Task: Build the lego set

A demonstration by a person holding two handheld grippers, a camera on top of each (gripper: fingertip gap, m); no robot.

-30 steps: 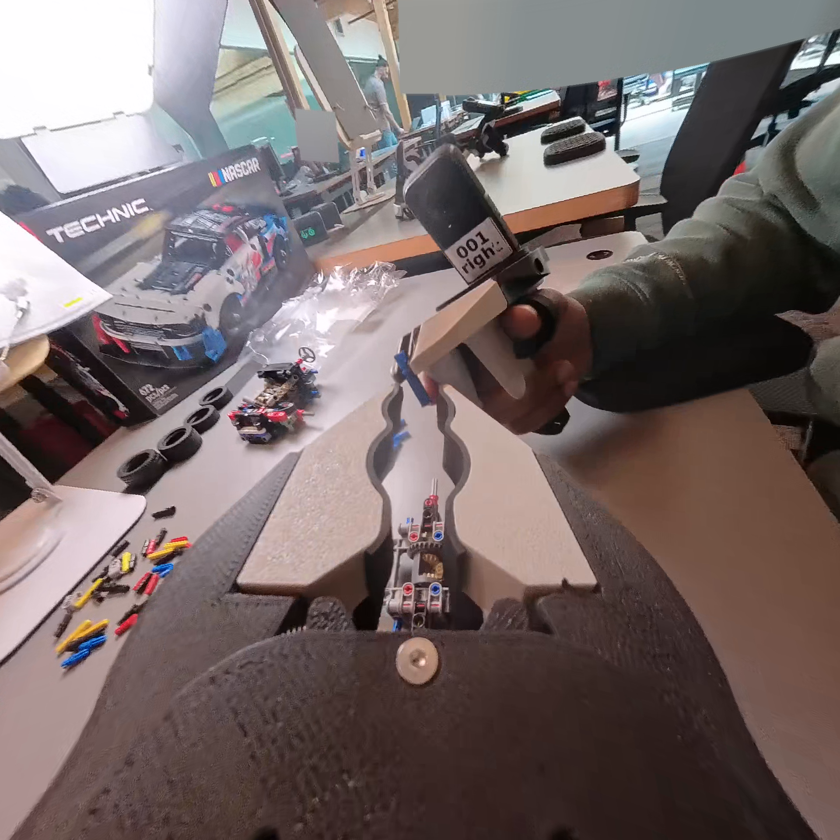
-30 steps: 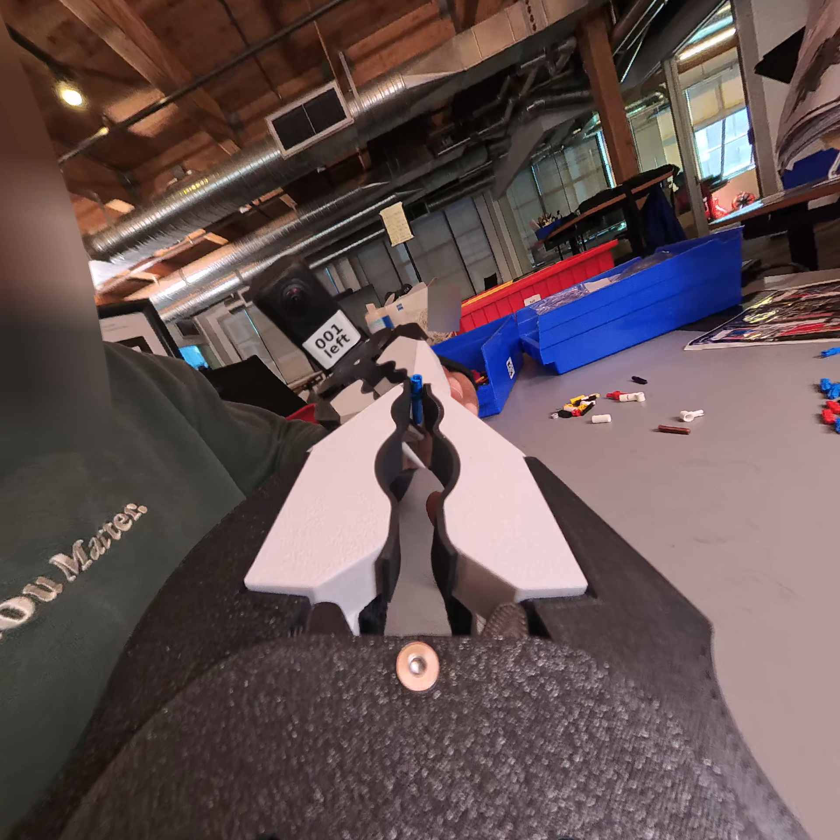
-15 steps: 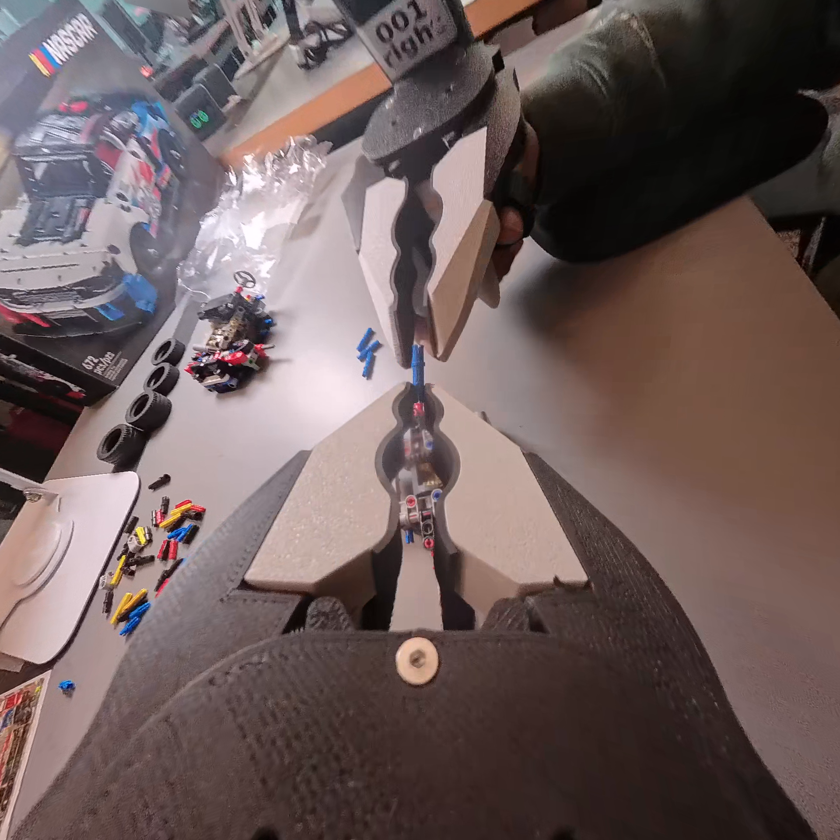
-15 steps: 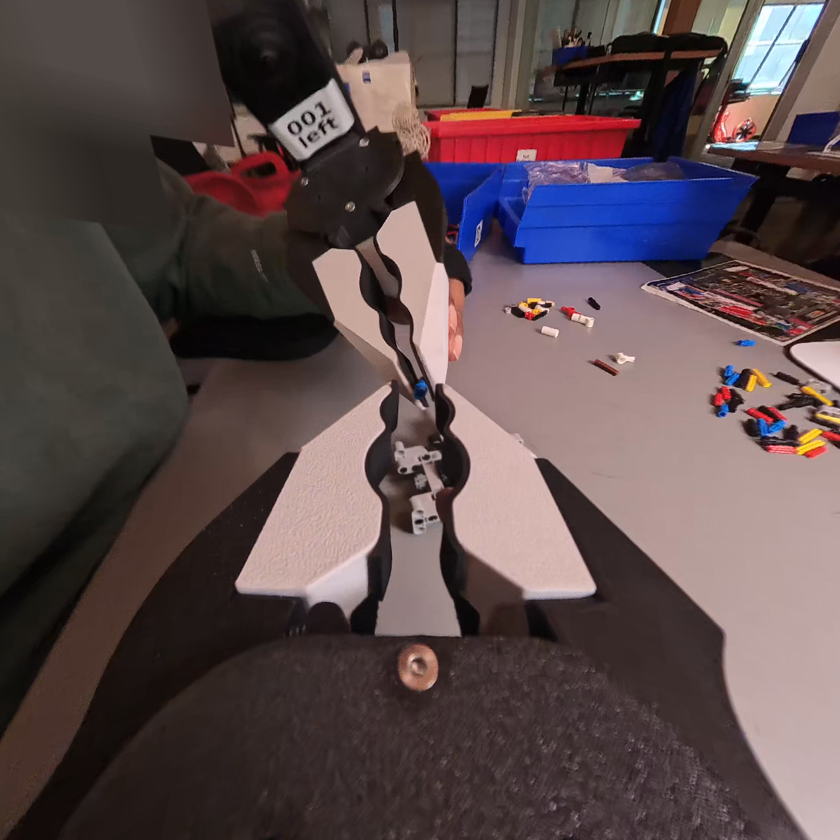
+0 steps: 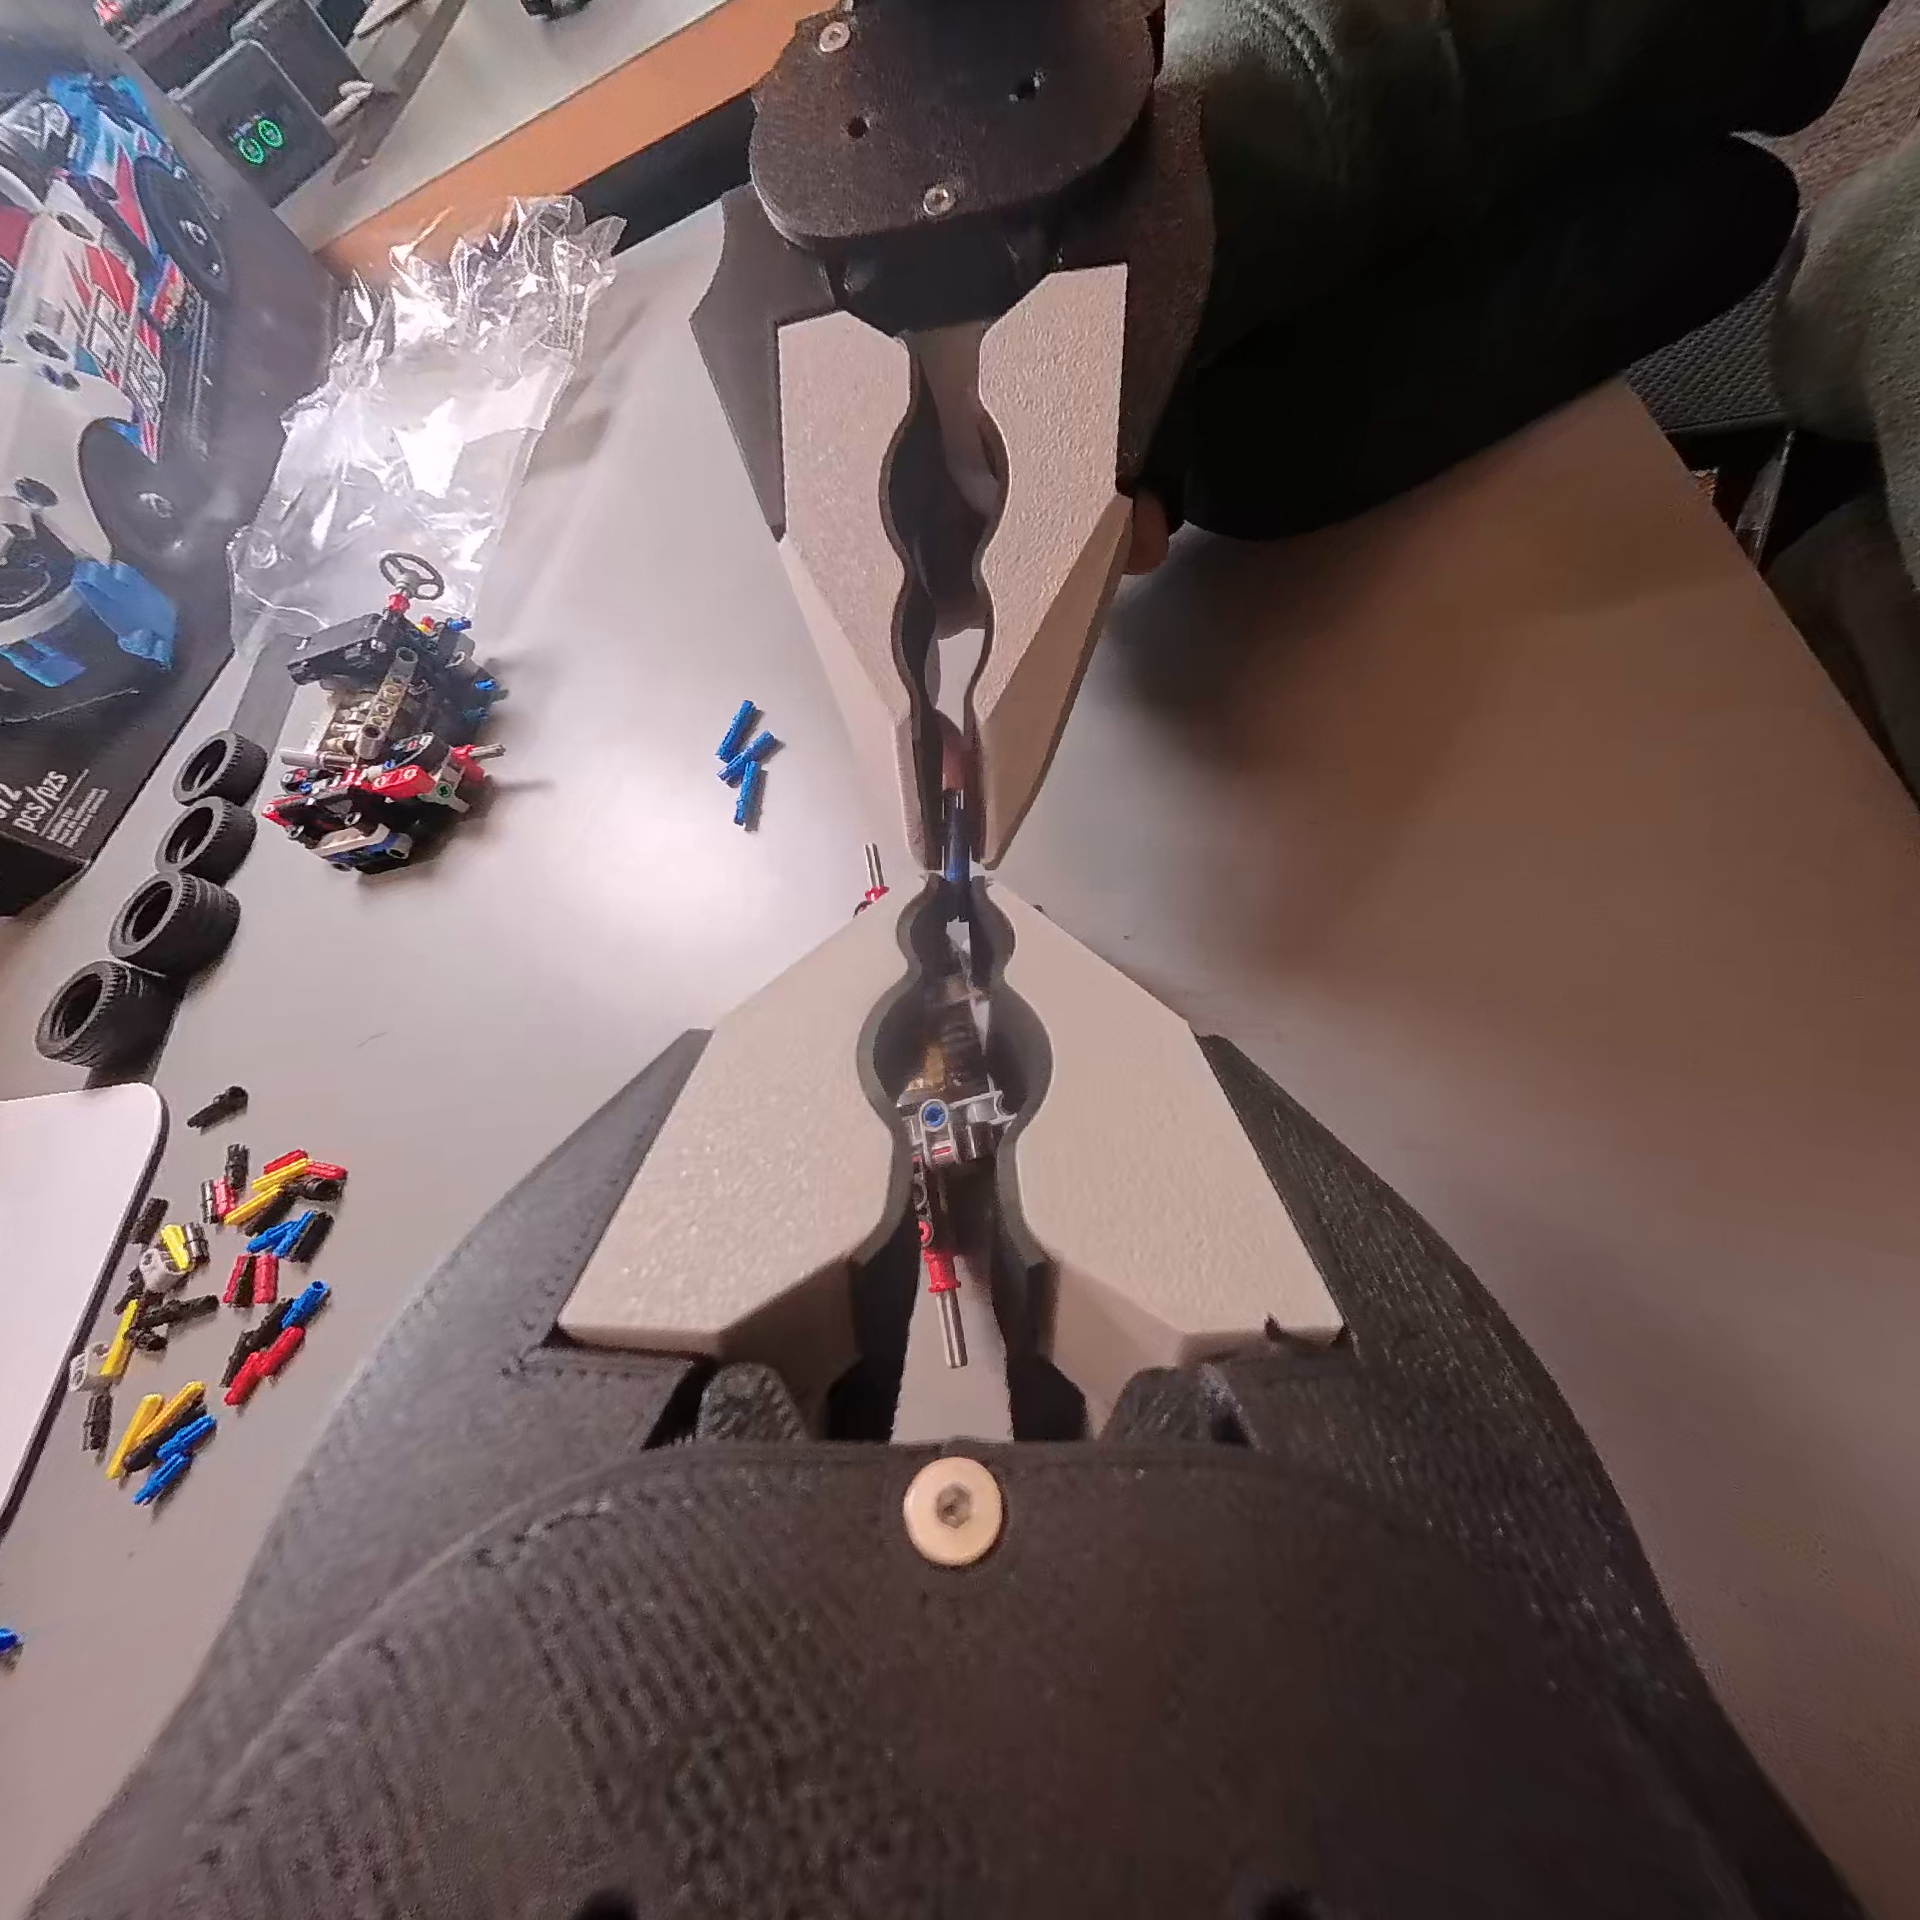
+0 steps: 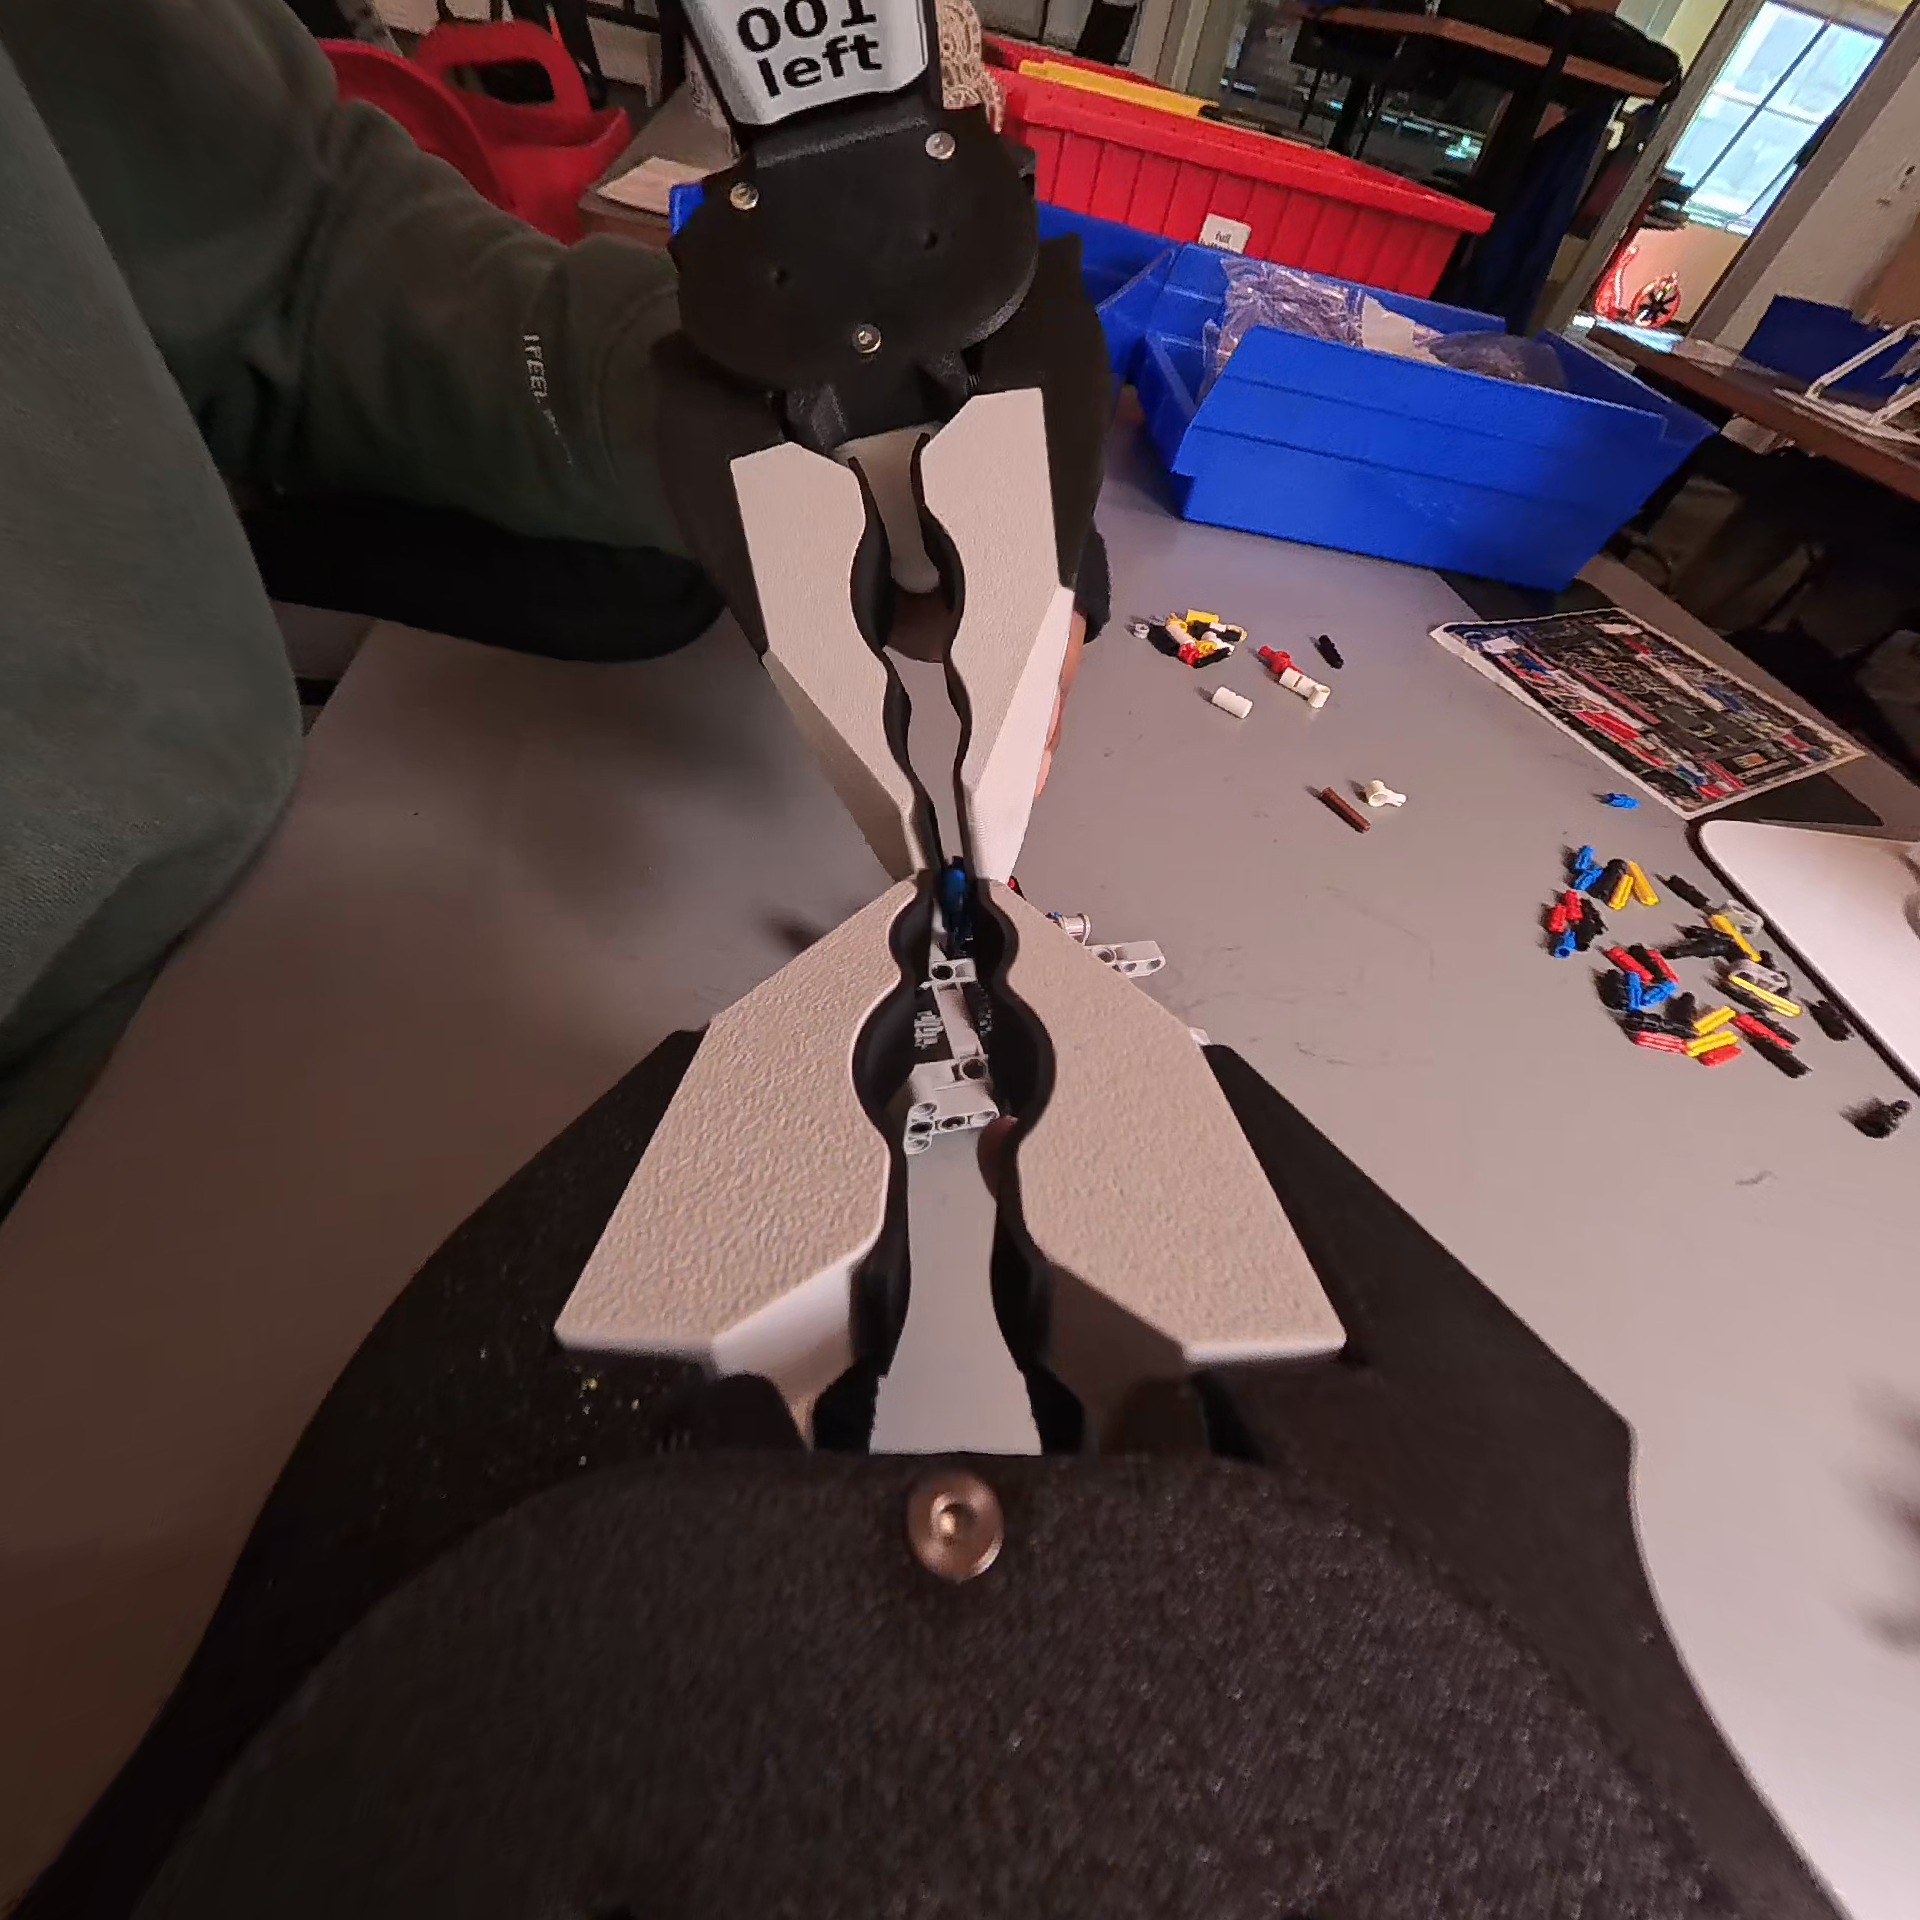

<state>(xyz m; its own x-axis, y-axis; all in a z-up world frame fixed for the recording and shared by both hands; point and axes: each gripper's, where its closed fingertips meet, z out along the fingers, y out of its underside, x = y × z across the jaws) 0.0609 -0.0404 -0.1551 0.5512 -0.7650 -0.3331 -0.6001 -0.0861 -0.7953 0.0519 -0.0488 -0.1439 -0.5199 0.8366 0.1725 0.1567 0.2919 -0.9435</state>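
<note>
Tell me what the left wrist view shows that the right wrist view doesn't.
Only the left wrist view: four tyres, a half-built car, a plastic bag and a box.
Only the right wrist view: blue bins, a red bin and a booklet.
Both: the left gripper and right gripper tip to tip, the right pinching a blue pin, above a small assembly on the table, plus loose pins.

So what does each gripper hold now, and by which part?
The right gripper pinches a small blue plastic pin by its upper part; the lower end points at a grey toy-brick assembly. The left gripper's hold cannot be told.
</note>
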